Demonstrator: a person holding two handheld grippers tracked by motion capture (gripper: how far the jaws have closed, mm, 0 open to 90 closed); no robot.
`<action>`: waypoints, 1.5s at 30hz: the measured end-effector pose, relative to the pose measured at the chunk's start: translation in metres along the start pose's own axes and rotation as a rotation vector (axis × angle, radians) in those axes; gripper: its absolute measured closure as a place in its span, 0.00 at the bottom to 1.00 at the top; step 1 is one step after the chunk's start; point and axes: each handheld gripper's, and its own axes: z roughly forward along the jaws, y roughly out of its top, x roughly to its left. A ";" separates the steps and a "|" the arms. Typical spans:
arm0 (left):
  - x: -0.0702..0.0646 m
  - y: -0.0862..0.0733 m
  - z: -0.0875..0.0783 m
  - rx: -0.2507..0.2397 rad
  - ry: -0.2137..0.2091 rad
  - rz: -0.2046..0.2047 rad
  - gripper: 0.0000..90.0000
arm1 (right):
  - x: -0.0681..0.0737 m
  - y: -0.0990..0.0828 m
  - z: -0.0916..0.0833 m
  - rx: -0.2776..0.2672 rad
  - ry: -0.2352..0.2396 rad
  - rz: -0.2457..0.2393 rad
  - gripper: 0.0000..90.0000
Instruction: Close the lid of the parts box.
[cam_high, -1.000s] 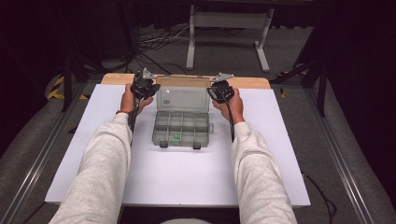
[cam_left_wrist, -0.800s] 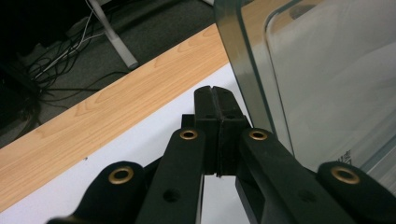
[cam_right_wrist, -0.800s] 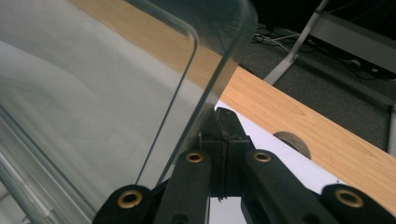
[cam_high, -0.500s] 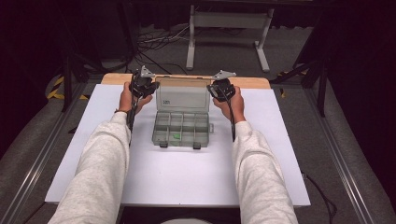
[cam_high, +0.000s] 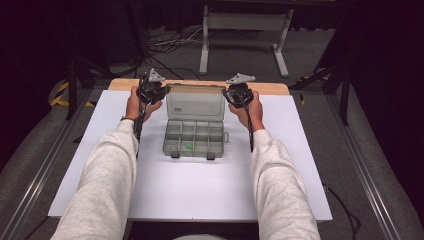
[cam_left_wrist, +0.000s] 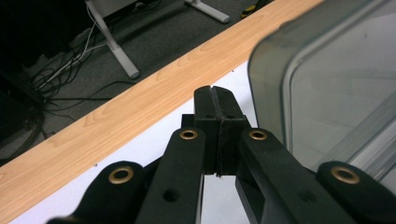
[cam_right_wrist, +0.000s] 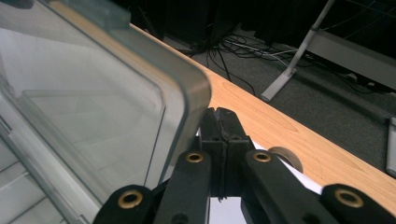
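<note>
Box: a clear grey compartment box (cam_high: 194, 138) sits in the middle of the white table top (cam_high: 190, 190), well back from my side, its lid (cam_high: 195, 103) raised open and standing at the far edge of the tray.
Tray: the dividers split it into small compartments; two dark latches sit on the near edge. A small green piece (cam_high: 188, 146) lies in one of the near-row compartments, left of centre.
My left gripper: I hold my left gripper (cam_high: 151, 92) just beside the left edge of the open lid, near its top corner. In the left gripper view the gripper (cam_left_wrist: 215, 99) has its two black jaws pressed together with nothing between them; the lid's rounded corner (cam_left_wrist: 280, 79) stands close on their right. Whether the jaws touch the lid I cannot tell.
My right gripper: I hold my right gripper (cam_high: 237, 94) just beside the lid's right edge, mirroring the left one. In the right gripper view the gripper (cam_right_wrist: 219, 122) has its jaws together too, holding nothing, with the lid's corner (cam_right_wrist: 189, 100) overlapping their left side, so contact is unclear.
Table: the white top lies on a wooden board (cam_high: 272, 88) whose strip shows along the far edge.
My arms: both forearms in light grey sleeves (cam_high: 107, 175) reach forward from the near edge, one on each side of the box.
</note>
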 end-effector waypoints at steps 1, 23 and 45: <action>0.000 0.000 -0.001 -0.006 0.000 0.000 1.00 | 0.000 0.001 -0.002 -0.001 0.000 -0.005 1.00; -0.012 0.009 -0.037 -0.040 -0.020 0.052 1.00 | 0.010 0.009 -0.031 -0.041 0.046 -0.012 1.00; -0.036 0.003 -0.060 -0.012 -0.029 0.126 1.00 | 0.032 0.005 -0.057 -0.015 0.072 -0.073 1.00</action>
